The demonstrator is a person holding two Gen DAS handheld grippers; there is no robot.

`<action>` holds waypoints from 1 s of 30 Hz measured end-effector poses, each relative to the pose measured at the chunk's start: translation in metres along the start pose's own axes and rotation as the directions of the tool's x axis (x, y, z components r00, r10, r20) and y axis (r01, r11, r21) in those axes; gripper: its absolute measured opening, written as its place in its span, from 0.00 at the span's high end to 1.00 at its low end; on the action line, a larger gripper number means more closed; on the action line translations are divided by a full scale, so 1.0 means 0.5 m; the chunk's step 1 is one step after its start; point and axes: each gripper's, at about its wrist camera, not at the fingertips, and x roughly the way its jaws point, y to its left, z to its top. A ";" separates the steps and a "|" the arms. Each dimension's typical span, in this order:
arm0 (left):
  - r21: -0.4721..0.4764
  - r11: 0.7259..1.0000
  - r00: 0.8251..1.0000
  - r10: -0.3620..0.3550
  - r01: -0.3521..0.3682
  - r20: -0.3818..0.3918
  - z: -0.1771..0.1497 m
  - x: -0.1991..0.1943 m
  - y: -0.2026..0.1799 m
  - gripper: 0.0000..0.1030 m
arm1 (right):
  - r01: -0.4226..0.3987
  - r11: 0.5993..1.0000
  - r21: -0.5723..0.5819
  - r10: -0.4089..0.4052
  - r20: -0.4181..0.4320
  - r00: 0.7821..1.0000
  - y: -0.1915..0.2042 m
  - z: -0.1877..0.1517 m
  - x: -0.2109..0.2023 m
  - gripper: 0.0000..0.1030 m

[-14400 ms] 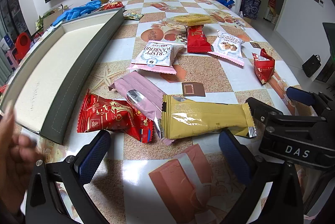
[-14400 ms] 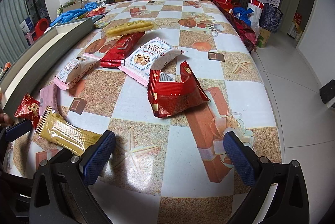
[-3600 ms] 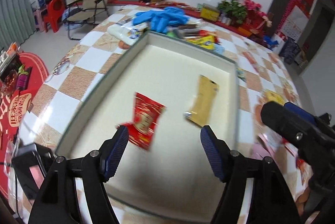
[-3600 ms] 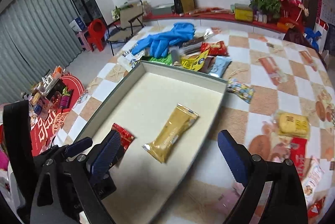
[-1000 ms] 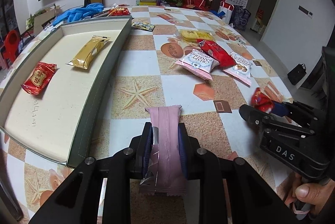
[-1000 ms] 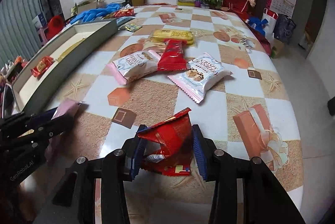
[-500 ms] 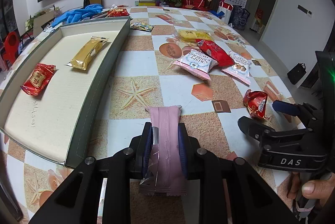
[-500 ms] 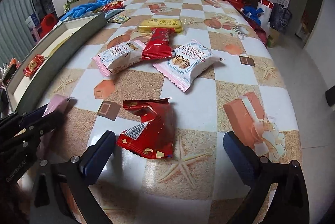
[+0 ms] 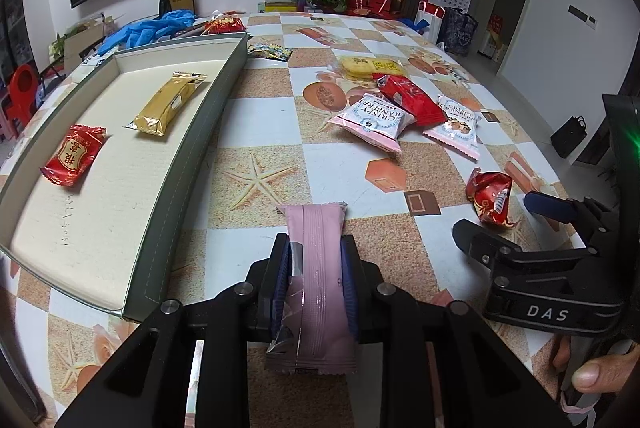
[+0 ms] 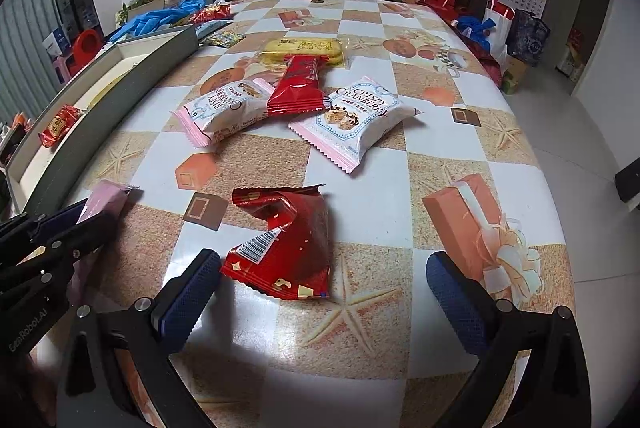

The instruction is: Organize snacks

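My left gripper (image 9: 316,288) is shut on a pink snack bar (image 9: 318,268) and holds it just right of the grey tray (image 9: 176,172). The tray holds a gold bar (image 9: 168,104) and a small red packet (image 9: 74,154). My right gripper (image 10: 320,292) is open, and a crumpled red packet (image 10: 286,240) lies on the table between its fingers, nearer the left one. It also shows in the left wrist view (image 9: 490,196). The left gripper with the pink bar (image 10: 102,200) shows at the left of the right wrist view.
Further back lie two white cranberry cookie packs (image 10: 348,124) (image 10: 228,108), a long red bar (image 10: 298,86) and a yellow biscuit pack (image 10: 302,50). Blue gloves (image 10: 160,16) and small snacks lie beyond the tray. The table's right edge (image 10: 552,188) drops to the floor.
My right gripper has opened and let go of the crumpled red packet, which now lies on the table. My left gripper still holds the pink bar in place.
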 end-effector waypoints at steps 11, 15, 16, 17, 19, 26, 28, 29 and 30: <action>0.001 1.000 1.000 -0.002 0.002 0.000 0.000 0.000 -0.001 0.72 | -0.012 1.000 0.001 0.012 0.004 1.000 -0.002 0.001 0.000 0.00; 0.000 1.000 1.000 -0.003 0.003 0.000 0.000 0.000 0.000 0.72 | -0.012 1.000 0.001 0.012 0.003 1.000 -0.003 0.001 0.001 0.00; 0.000 1.000 1.000 -0.003 0.003 0.000 0.000 0.000 -0.001 0.72 | -0.012 1.000 0.001 0.012 0.003 1.000 -0.002 0.001 0.001 0.00; 0.001 1.000 1.000 -0.003 0.003 0.000 0.000 0.000 -0.001 0.72 | -0.014 1.000 -0.006 0.014 0.001 1.000 -0.002 0.000 0.000 0.00; 0.002 1.000 1.000 -0.002 0.002 0.000 0.000 0.000 -0.001 0.72 | -0.029 0.999 -0.031 0.027 -0.051 0.998 -0.005 0.007 0.002 0.00; 0.002 1.000 1.000 -0.004 0.004 -0.001 0.000 0.000 -0.001 0.72 | -0.018 0.999 -0.028 0.016 -0.080 0.997 -0.004 0.018 0.012 0.00; 0.003 1.000 1.000 -0.003 0.003 -0.001 0.000 0.000 -0.002 0.72 | -0.013 1.000 -0.028 0.010 -0.098 0.995 0.002 0.024 0.015 0.00; 0.005 1.000 1.000 -0.002 0.002 -0.001 0.000 0.000 -0.003 0.72 | -0.017 0.999 -0.034 0.013 -0.107 0.994 0.004 0.027 0.016 0.00; 0.003 1.000 1.000 -0.001 0.001 -0.001 0.000 0.000 -0.001 0.72 | -0.026 0.999 -0.045 0.021 -0.108 0.994 0.005 0.028 0.017 0.00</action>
